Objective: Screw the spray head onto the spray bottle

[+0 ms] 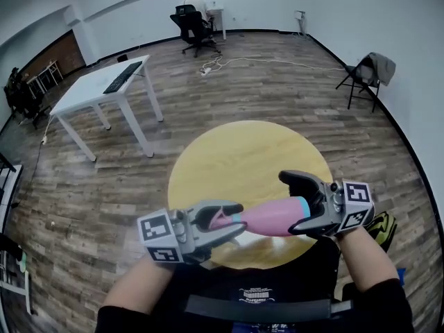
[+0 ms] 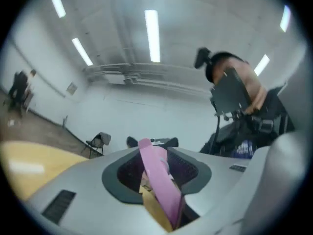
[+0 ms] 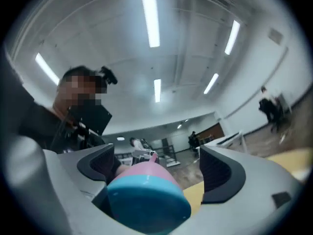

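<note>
Two claws: left claw (image 1: pixel 240 219) clamps spray head (image 1: pixel 223 220); right claw (image 1: pixel 290 203) gapes round bottle (image 1: pixel 268 218).

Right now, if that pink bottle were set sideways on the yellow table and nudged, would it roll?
Likely yes: the spray bottle looks round and tapered, so it would probably roll in a curve. The spray head, pinched in the left tool, sticks out and might stop it.

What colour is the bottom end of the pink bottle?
Light blue; the bottle's bottom end shows best in the right gripper view.
</note>
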Motion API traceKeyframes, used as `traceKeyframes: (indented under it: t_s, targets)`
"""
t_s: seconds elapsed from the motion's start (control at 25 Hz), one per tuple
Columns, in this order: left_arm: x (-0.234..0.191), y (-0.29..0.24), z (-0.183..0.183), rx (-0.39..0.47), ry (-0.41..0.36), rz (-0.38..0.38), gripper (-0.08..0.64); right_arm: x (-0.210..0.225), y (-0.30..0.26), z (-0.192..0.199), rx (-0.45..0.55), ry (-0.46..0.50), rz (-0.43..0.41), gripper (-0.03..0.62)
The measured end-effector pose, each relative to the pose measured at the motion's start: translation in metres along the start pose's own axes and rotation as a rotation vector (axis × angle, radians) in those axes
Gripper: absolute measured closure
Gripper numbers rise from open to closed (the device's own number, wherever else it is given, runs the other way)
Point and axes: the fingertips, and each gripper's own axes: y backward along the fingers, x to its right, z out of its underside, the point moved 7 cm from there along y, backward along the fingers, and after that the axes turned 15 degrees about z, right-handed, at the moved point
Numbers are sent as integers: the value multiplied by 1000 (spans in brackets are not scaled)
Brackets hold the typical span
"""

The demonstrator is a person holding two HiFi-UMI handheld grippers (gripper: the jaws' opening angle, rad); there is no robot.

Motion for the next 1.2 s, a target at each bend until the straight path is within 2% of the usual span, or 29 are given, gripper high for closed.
traceKeyframes:
  t_s: [0.12,0.2,0.28,0.36,0.44,0.48,0.52,0.6,0.64,0.68,0.76,0.88,0.92,0.96,1.0,1.04,1.08,1.12,1.2]
  targets:
    - [-22,23,2,237,296,11,394,-18,1,-14,-10,387,85,20]
    - [-30,31,4,350,427,34,394,-27,1,-9,-59,586,118,3]
    - [-36,31,9,383,500,31,394,-34,-1,1,-105,750,140,2]
    - [-39,23,14,355,540,26,394,-40,-7,13,-155,878,144,2]
    - [-37,14,17,327,564,43,395,-42,-11,26,-226,944,114,2]
    - [-36,12,17,316,569,46,397,-42,-12,30,-253,926,88,44]
    - [-34,11,18,299,568,41,396,-41,-11,31,-268,869,69,52]
    - [-30,10,17,251,525,22,388,-37,-10,32,-267,687,68,66]
    - [-26,9,14,213,460,14,387,-34,-9,31,-254,574,72,67]
    - [-20,7,9,162,362,4,387,-30,-9,29,-232,454,65,68]
    - [-5,-2,-3,19,95,-19,386,-15,-8,29,-213,191,16,71]
    - [24,-23,-12,-245,-410,-23,385,5,-6,42,-269,-304,-111,71]
    - [33,-27,-8,-348,-558,-20,385,9,-6,48,-277,-455,-152,71]
    - [39,-28,-2,-448,-662,-18,385,12,-6,52,-279,-564,-183,73]
    - [41,-26,2,-512,-713,-12,385,12,-6,55,-280,-620,-200,74]
    - [41,-25,2,-519,-713,4,386,11,-7,56,-280,-629,-205,74]
    - [39,-23,1,-477,-670,21,387,10,-8,55,-272,-610,-197,74]
    - [34,-20,-1,-407,-589,24,390,10,-9,51,-253,-576,-177,74]
    - [21,-13,-3,-244,-374,-3,396,11,-11,37,-187,-459,-113,74]
